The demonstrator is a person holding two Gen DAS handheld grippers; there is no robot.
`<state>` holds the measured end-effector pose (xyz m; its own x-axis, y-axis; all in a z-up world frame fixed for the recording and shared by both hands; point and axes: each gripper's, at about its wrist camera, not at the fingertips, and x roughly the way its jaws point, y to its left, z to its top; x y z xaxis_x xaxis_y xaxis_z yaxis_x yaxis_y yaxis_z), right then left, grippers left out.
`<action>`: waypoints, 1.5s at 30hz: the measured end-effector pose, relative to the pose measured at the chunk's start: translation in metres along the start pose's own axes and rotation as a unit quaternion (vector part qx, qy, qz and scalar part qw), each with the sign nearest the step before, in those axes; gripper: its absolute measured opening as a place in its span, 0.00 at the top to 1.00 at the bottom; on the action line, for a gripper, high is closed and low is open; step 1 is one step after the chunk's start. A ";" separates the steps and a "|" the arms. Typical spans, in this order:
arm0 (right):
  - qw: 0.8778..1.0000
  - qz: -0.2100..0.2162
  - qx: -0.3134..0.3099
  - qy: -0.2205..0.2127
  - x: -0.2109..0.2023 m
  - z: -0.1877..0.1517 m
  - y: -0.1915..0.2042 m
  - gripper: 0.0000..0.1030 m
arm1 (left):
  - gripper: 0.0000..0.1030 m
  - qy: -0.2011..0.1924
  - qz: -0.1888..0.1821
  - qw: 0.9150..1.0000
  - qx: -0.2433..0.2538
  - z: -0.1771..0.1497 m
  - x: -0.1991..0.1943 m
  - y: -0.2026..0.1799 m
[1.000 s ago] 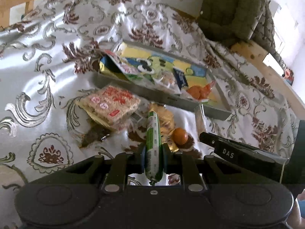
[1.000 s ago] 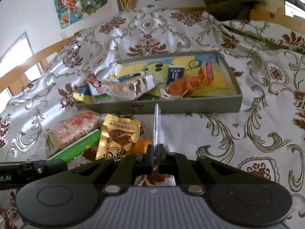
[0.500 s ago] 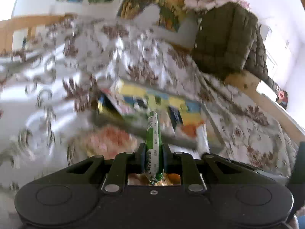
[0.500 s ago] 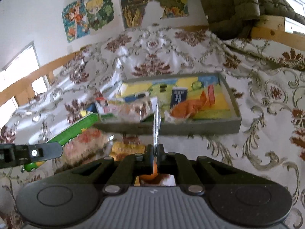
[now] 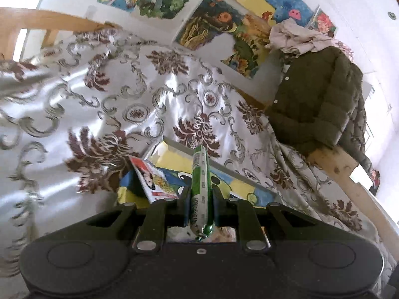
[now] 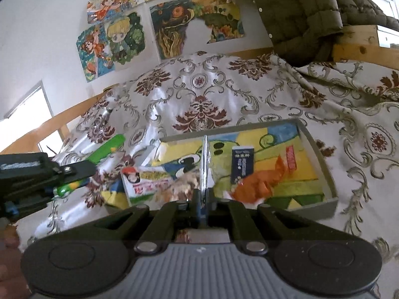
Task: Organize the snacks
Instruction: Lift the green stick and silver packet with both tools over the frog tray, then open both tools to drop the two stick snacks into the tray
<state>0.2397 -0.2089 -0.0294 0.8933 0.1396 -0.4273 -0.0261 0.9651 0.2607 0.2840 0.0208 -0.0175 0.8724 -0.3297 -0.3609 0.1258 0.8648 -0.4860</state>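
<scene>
Carrying: our left gripper [image 5: 201,208] clamps a green sausage stick [image 5: 200,189]; our right gripper [image 6: 204,208] pinches a thin silver packet [image 6: 205,164].
Done: tray [image 6: 321,167], frame centre, holds several snacks.
Left: we judge both need placing.

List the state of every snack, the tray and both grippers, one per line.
Left gripper: shut on the green sausage stick.
Green sausage stick: clamped, held off the cloth.
Right gripper: shut on the thin silver packet.
Thin silver packet: pinched edge-on, sticking forward.
Shallow grey tray: open, partly filled.
Orange crinkly wrapper: lying in the tray.
Dark blue sachet: lying flat in the tray.
White and red snack bag: leaning over the tray's near corner.
</scene>
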 end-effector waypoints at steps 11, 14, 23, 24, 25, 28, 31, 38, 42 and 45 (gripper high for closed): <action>0.999 -0.013 0.032 0.013 0.043 0.009 -0.017 0.96 | 0.82 0.054 -0.003 0.998 0.011 -0.008 0.065 0.008; 0.999 -0.014 0.037 0.022 0.049 0.007 -0.020 0.96 | 0.82 0.061 0.006 0.998 0.008 -0.010 0.071 0.011; 0.999 -0.011 0.026 0.040 0.052 0.000 -0.014 0.96 | 0.82 0.085 0.018 0.996 0.010 -0.017 0.083 0.012; 0.999 -0.012 0.025 0.042 0.052 0.000 -0.014 0.95 | 0.82 0.089 0.021 0.996 0.011 -0.017 0.084 0.011; 0.999 -0.013 0.025 0.043 0.053 -0.001 -0.013 0.94 | 0.82 0.093 0.024 0.995 0.014 -0.018 0.085 0.011; 0.999 -0.017 0.026 0.043 0.053 -0.001 -0.014 0.90 | 0.80 0.091 0.021 0.995 0.017 -0.018 0.084 0.012; 0.999 -0.018 0.027 0.041 0.051 -0.001 -0.015 0.90 | 0.76 0.081 0.014 0.996 0.017 -0.015 0.080 0.010; 1.000 -0.019 0.021 0.012 0.034 0.010 -0.014 0.69 | 0.57 0.062 0.015 0.998 0.022 -0.006 0.066 0.001; 1.000 -0.022 0.013 -0.015 0.017 0.020 -0.013 0.50 | 0.36 0.035 0.020 0.999 0.033 0.001 0.048 -0.007; 0.999 -0.027 0.009 -0.034 0.002 0.025 -0.014 0.38 | 0.22 0.007 0.032 0.998 0.046 0.005 0.030 -0.015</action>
<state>0.2530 -0.2278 -0.0119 0.9218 0.0706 -0.3811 0.0309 0.9668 0.2537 0.3106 0.0004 -0.0170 0.8733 -0.2782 -0.4000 0.1143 0.9150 -0.3869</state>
